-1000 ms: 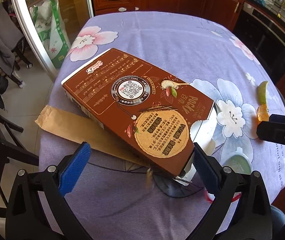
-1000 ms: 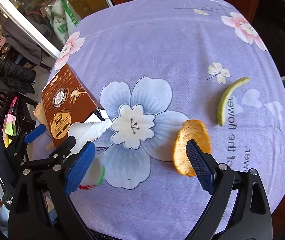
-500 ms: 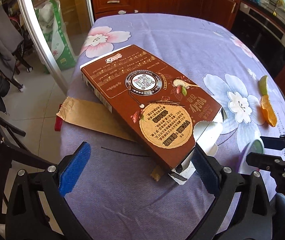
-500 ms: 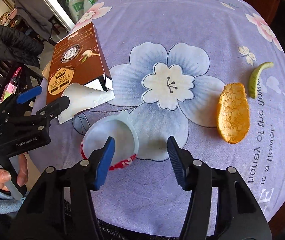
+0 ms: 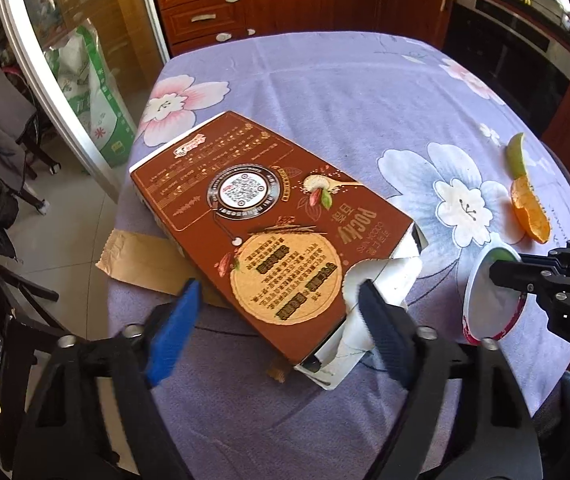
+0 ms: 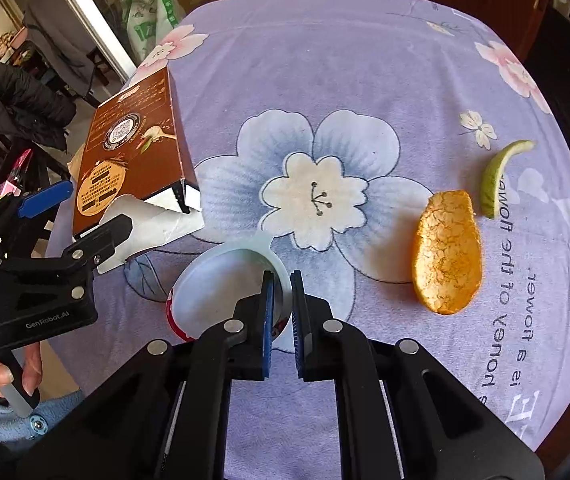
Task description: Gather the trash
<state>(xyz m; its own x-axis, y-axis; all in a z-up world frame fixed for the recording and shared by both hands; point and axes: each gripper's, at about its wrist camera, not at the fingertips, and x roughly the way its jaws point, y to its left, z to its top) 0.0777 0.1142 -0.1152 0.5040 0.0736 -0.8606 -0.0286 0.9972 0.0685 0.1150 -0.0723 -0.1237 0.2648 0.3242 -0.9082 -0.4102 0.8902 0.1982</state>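
Observation:
A brown snack box (image 5: 269, 216) with a torn white end lies flat on the purple flowered tablecloth (image 5: 345, 92). My left gripper (image 5: 279, 292) straddles its near end. Its jaws are closing with the box between them, and a gap still shows at the left pad (image 5: 173, 328). In the right wrist view the box (image 6: 133, 152) and the left gripper (image 6: 93, 208) are at the left. My right gripper (image 6: 281, 280) is shut on the near rim of a white cup with a red outside (image 6: 221, 284), which leans on its side. The cup (image 5: 489, 300) also shows in the left wrist view.
An orange peel (image 6: 445, 252) and a green peel slice (image 6: 497, 176) lie to the right of the cup. A brown paper bag (image 5: 145, 264) sticks out from under the box at the table's left edge. A person's hand (image 6: 1, 372) holds the left gripper's handle. Wooden cabinets stand behind the table.
My right gripper has moved over the cup and closed on its rim. My left gripper's jaws have narrowed around the box's near end.

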